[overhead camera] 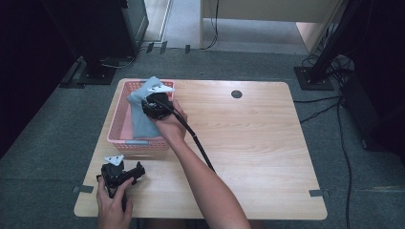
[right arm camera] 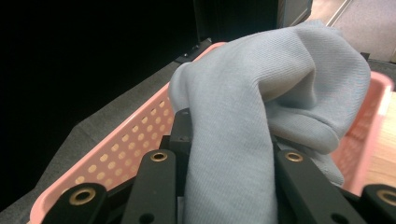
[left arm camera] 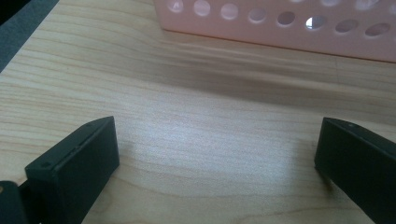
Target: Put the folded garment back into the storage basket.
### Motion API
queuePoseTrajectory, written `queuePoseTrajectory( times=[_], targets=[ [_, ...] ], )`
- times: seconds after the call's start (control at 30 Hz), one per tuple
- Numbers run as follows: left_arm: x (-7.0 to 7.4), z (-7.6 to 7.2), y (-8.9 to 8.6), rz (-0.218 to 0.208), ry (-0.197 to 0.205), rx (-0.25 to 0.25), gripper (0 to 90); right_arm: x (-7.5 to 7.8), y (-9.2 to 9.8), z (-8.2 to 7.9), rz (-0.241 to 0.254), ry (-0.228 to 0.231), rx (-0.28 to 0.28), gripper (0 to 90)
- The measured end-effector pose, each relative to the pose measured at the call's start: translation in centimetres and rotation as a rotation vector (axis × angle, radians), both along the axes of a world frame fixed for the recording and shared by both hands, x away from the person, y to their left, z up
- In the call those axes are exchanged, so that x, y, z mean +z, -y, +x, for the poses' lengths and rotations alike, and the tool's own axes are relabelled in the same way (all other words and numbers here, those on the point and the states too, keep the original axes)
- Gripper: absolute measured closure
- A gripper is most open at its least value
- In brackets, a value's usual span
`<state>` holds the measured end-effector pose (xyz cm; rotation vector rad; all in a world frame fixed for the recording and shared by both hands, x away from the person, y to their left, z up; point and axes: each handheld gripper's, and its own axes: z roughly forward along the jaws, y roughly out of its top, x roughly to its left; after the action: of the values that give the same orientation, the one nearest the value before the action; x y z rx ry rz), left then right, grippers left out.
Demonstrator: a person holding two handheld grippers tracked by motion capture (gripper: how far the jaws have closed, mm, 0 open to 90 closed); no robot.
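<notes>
Open claw (left arm camera: 217,154) near pink basket (left arm camera: 280,28)

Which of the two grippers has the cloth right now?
The right gripper, over the pink basket, is shut on the grey cloth. The left gripper sits open on the table, fingers empty.

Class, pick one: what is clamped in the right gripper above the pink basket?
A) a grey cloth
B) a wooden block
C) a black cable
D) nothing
A: the right gripper is shut on the grey cloth, which hangs over the pink basket.
</notes>
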<state>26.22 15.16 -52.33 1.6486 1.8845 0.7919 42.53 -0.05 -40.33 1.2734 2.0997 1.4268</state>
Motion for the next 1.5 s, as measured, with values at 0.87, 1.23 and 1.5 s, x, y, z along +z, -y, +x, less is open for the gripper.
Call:
queuePoseTrajectory(
  times=[0.87, 1.23, 1.5],
  targets=[
    [0.0, 0.1, 0.1, 0.000, 0.000, 0.002, 0.0, -3.4, -3.9, 2.0, 0.011, -0.110, -0.030, 66.9],
    [0.0, 0.1, 0.1, -0.001, 0.000, 0.002, 0.0, -2.3, -3.1, 2.0, 0.006, -0.051, -0.006, 38.8],
    [0.0, 0.1, 0.1, -0.001, 0.001, 0.002, 0.0, -1.7, -1.4, 1.9, -0.029, -0.047, -0.030, 31.0]
  ],
)
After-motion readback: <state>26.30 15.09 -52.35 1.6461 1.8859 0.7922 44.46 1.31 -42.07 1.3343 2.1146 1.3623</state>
